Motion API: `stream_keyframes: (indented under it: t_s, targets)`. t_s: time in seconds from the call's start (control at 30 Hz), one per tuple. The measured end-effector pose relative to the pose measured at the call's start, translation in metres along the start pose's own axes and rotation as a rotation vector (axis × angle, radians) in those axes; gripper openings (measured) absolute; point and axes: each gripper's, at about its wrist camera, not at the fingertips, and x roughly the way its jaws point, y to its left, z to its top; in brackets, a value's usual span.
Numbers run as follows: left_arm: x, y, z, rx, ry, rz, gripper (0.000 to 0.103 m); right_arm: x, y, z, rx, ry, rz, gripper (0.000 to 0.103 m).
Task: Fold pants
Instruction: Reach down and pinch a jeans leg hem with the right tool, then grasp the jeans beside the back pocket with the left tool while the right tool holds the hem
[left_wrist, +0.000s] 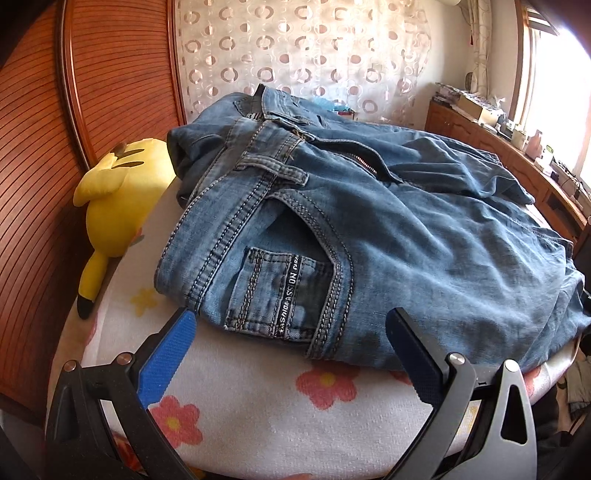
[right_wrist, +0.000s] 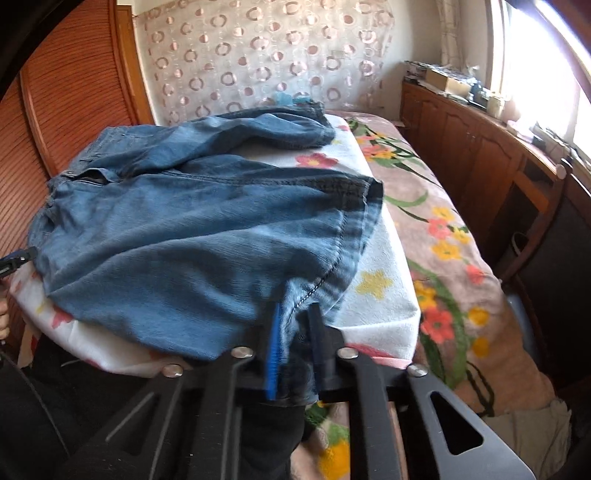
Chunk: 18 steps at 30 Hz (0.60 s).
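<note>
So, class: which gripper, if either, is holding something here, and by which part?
The right gripper is shut on the jeans, pinching the near edge of a leg beside its seam. The left gripper is open and holds nothing.

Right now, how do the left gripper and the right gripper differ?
The left gripper has its jaws wide apart with nothing between them; the right gripper has its jaws closed on the jeans' near edge. The left sits by the waistband pocket, the right down a leg. Both have one blue pad.
</note>
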Motion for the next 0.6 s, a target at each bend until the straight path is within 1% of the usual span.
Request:
stream_keyframes:
  t_s: [0.03,0.13,0.23,0.3,0.37,0.4,0.5,0.53,0.6]
  targets:
    - [-0.001,0.0,0.0,0.0,-0.002,0.002,0.103,-0.004,-0.003,0.004,-0.004,-0.012,0.006,0.008]
    - [-0.005,0.003,0.003,-0.005,-0.015,0.004,0.103,-0.034,0.004,0.023,-0.032,-0.074,0.031,0.008]
    - [-0.009,0.007,0.004,-0.016,-0.029,0.002,0.103,-0.071,0.022,0.054,-0.092,-0.156,0.029,0.008]
    - [-0.01,0.009,0.005,-0.021,-0.033,0.002,0.103,-0.081,0.028,0.064,-0.122,-0.191,0.02,0.008]
    - [-0.009,0.01,0.006,-0.02,-0.034,0.007,0.103,-0.087,0.036,0.068,-0.146,-0.208,0.01,0.008]
    - [-0.01,0.012,0.007,-0.02,-0.034,0.01,0.103,-0.084,0.032,0.064,-0.149,-0.21,0.01,0.008]
    - [-0.012,0.02,0.008,-0.027,-0.042,0.008,0.103,-0.078,0.031,0.054,-0.139,-0.19,0.002,0.008]
    - [-0.013,0.022,0.009,-0.031,-0.044,0.005,0.103,-0.072,0.023,0.049,-0.131,-0.183,0.001,0.008]
    - [-0.013,0.028,0.009,-0.038,-0.048,0.003,0.102,-0.069,0.022,0.039,-0.109,-0.16,-0.008,0.008]
